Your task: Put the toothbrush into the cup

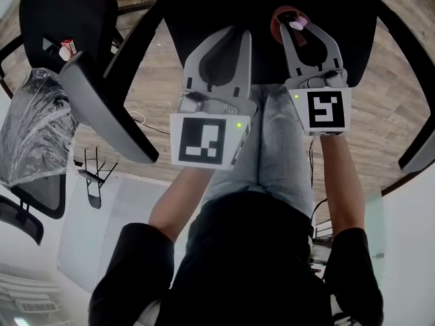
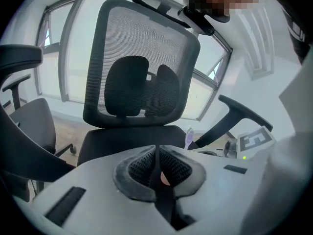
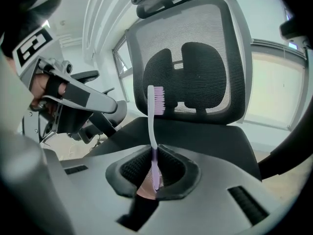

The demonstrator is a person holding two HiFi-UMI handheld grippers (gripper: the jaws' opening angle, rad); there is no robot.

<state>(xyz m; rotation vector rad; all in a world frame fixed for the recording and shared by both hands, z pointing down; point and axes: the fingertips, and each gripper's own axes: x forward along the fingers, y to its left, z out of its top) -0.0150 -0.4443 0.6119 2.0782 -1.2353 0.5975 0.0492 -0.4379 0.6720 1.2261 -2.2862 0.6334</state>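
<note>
Right gripper [image 3: 154, 161]: closed on the toothbrush [image 3: 153, 131], clamping its lower handle between the dark pads. The brush rises from the jaws, slightly tilted. Its pink-purple bristle end is free, in front of the mesh back of the office chair [image 3: 195, 58].

Left gripper [image 2: 157, 153]: jaws together, only a thin dark slit between the pads, and no object held. A small pinkish patch shows low in the slit; I cannot tell what it is.

Head view: both grippers are held out side by side over the person's knees, pointing toward the black chair seat [image 1: 204, 5]. The left gripper [image 1: 239, 34] is apart from the right gripper [image 1: 293, 27].

Cup [image 1: 280, 15]: it shows only as a reddish round rim at the tips of the right gripper, against the dark seat. The toothbrush [image 1: 298, 24] head overlaps this rim in the head view. I cannot tell whether any part of the brush is inside the cup.

Left gripper view: the toothbrush [image 2: 189, 137] appears as a small purple brush end at right of centre, beside the chair's armrest and in front of the seat [image 2: 127, 141].

Surroundings: a wood-pattern floor [image 1: 401, 100] lies under the chair. A second dark chair [image 1: 61, 12] stands at the left of the head view.
</note>
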